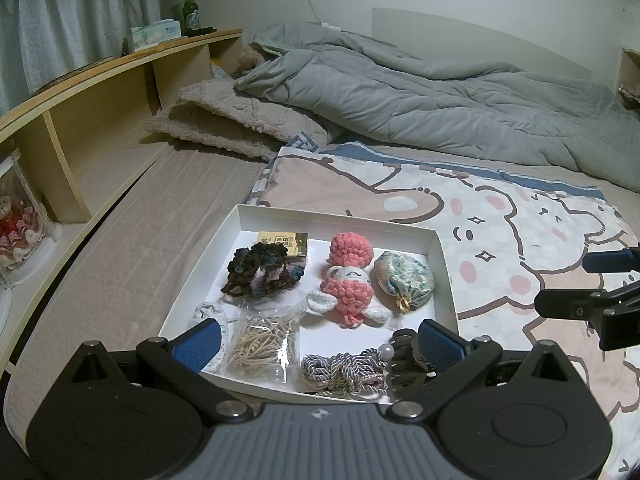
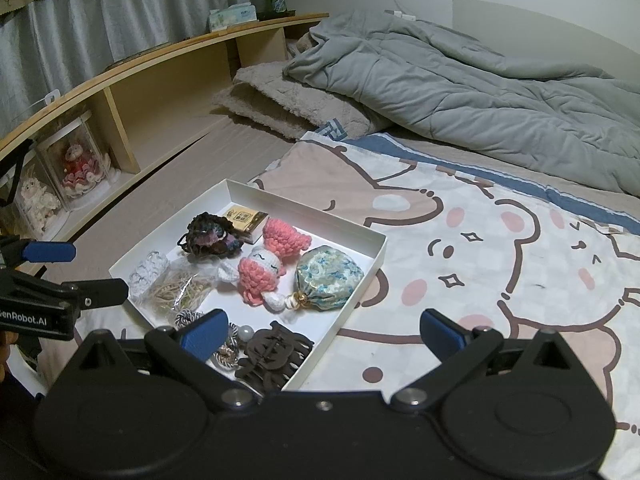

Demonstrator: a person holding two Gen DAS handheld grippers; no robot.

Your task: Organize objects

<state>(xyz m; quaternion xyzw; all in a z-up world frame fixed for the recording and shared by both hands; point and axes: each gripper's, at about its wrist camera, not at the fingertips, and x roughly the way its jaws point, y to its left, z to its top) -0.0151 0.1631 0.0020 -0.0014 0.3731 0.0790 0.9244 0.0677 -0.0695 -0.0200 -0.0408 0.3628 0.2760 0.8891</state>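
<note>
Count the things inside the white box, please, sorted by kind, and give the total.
Crochet pieces: 3 (pink doll, dark scrunchie, white piece)
Pouch: 1
Small carton: 1
Bag of rubber bands: 1
Cord tassel: 1
Hair claw: 1
Total: 8

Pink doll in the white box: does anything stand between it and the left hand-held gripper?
Partly. The left hand-held gripper is open at the near edge of the white box. A clear bag of rubber bands and a coil of cord lie between it and the pink doll.
</note>
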